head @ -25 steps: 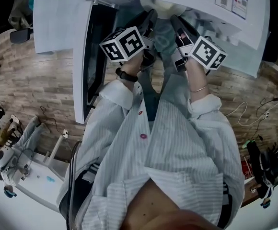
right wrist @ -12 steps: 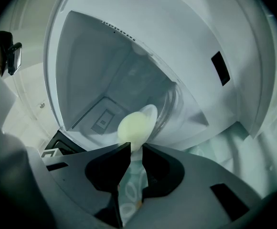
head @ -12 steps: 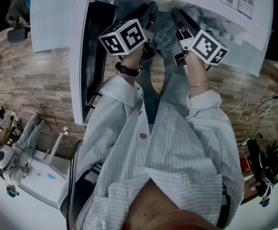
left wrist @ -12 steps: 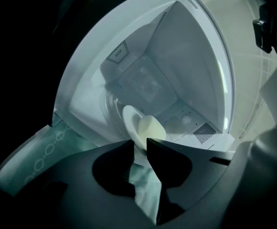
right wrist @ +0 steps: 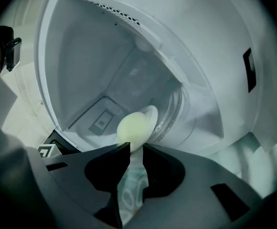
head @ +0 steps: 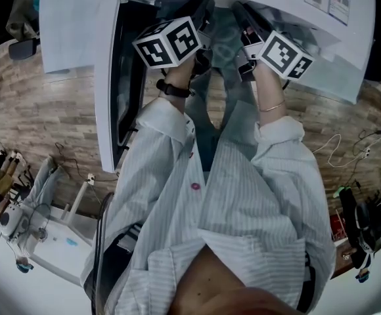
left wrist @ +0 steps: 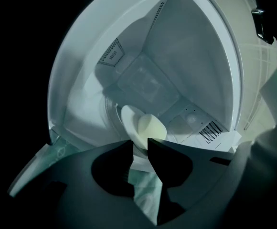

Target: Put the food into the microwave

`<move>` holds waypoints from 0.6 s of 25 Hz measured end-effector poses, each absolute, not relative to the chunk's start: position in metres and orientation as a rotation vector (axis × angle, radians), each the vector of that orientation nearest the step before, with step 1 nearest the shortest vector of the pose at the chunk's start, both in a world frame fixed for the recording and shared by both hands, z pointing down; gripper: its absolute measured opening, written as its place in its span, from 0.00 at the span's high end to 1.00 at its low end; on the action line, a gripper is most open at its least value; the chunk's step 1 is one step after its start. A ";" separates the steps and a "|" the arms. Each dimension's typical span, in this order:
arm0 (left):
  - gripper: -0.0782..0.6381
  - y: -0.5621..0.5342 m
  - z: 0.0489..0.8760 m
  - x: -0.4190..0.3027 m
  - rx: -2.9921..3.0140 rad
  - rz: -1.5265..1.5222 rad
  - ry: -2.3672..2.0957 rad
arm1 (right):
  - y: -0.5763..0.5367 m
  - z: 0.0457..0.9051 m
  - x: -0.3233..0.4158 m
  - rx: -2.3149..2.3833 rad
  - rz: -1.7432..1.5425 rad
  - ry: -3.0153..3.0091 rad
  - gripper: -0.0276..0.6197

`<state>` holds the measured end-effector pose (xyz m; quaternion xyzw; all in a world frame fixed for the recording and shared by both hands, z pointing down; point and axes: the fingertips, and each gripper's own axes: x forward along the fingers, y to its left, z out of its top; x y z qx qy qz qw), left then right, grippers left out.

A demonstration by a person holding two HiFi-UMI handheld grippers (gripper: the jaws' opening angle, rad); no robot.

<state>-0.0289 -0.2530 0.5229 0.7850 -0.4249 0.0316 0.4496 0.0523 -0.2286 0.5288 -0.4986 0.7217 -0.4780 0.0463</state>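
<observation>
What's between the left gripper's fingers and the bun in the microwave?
Only the rim of the white plate under the bun, in the left gripper view. The left gripper is opening; its fingers pinch nothing.

We see a white microwave [left wrist: 176,56], pale yellow food [left wrist: 150,128] on a white plate [left wrist: 128,120], our pale pinstriped shirt [head: 256,195], and a brown wood-plank floor [head: 46,117].
</observation>
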 end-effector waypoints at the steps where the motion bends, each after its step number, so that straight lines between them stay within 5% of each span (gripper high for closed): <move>1: 0.77 -0.254 0.523 -0.029 1.945 0.085 -1.052 | -0.229 0.529 0.052 -1.521 -1.456 2.206 0.83; 15: 0.75 -0.256 0.522 -0.031 1.982 0.162 -1.070 | -0.229 0.528 0.048 -1.567 -1.440 2.227 0.81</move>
